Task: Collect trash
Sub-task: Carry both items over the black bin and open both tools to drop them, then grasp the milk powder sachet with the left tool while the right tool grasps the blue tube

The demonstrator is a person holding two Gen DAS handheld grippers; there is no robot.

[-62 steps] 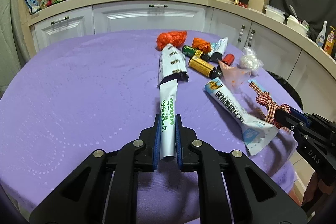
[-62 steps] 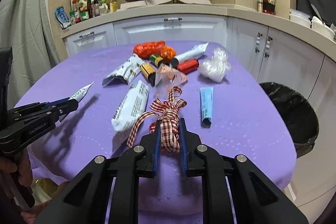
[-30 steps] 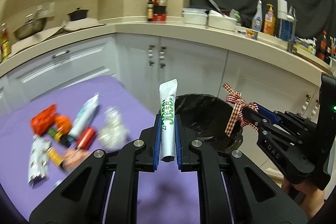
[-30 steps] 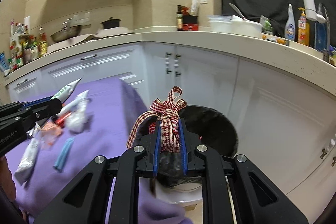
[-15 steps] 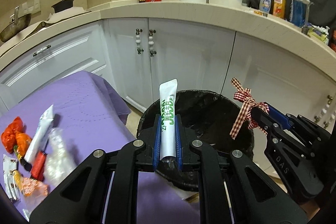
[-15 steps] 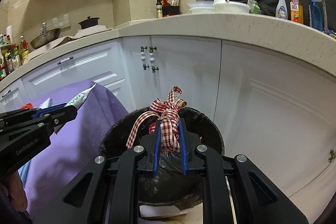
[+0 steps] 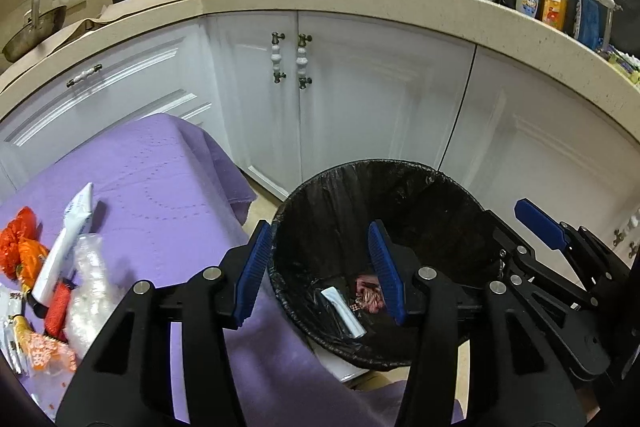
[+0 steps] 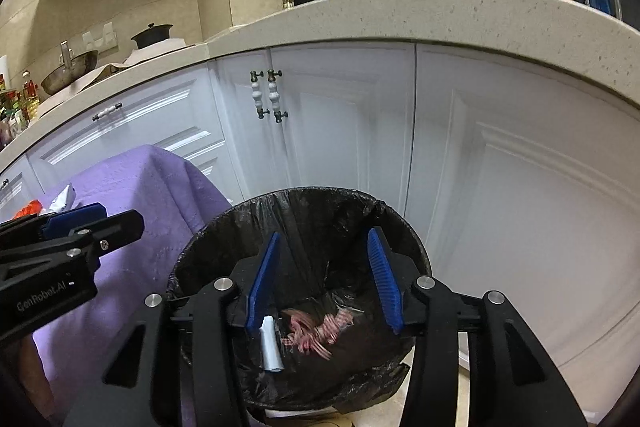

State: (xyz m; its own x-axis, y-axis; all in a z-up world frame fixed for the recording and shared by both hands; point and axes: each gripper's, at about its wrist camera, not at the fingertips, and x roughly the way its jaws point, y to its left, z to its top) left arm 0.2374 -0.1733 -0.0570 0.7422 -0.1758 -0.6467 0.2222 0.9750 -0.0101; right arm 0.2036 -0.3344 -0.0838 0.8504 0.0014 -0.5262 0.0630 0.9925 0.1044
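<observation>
Trash from this trip, a white squeeze tube and a red checked ribbon, lies inside the black-lined bin. Left gripper and right gripper are opening, empty. Wrappers remain on the purple tablecloth.

You are viewing through both wrist cameras, each tilting down, close above the bin; both are sharing it and the cabinets.
</observation>
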